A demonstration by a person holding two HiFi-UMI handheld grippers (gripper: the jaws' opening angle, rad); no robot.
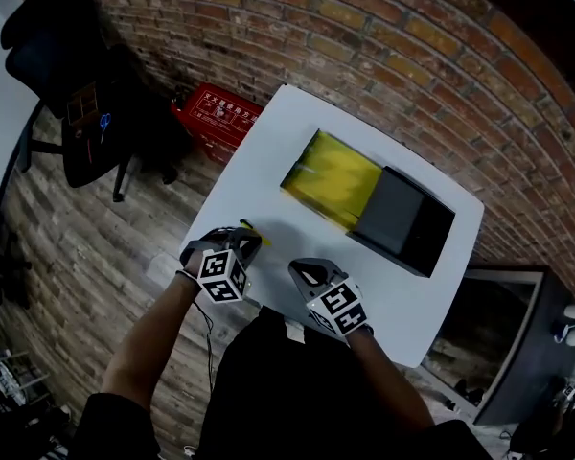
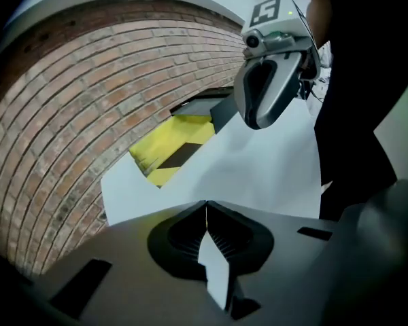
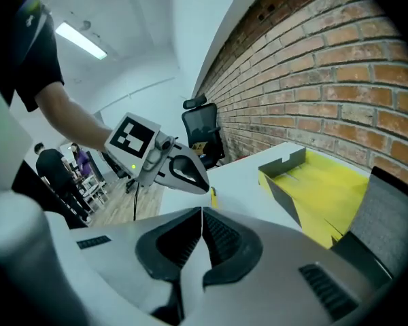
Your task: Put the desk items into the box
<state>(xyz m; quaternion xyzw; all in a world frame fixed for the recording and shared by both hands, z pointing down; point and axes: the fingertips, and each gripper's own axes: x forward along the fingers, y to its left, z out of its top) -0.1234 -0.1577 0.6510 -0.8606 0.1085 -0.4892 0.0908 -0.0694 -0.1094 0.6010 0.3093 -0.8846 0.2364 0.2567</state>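
With the task judged barely begun, the left hand-held gripper (image 2: 205, 212) and right hand-held gripper (image 3: 201, 216) are being held shut and empty over the white bench (image 1: 268, 161), while a small yellow item (image 1: 252, 226) is being left beside the left one, outside the seemingly empty open yellow box (image 1: 333, 175).

White table (image 1: 268, 175), square, set against a brick wall (image 1: 412, 56) on its far side. On the table, far right: open box (image 1: 328, 175) with yellow interior, its dark grey section (image 1: 402, 220) adjoining on the right. Near edge: left gripper (image 1: 234, 241) and right gripper (image 1: 308, 273), each with a marker cube, side by side, held by a person in black. Small yellow item (image 1: 252, 226) just beside the left gripper's tip. Floor, wood plank (image 1: 67, 257). Left of the table: red case (image 1: 216, 113) with white print; black office chair (image 1: 77, 75) far left.
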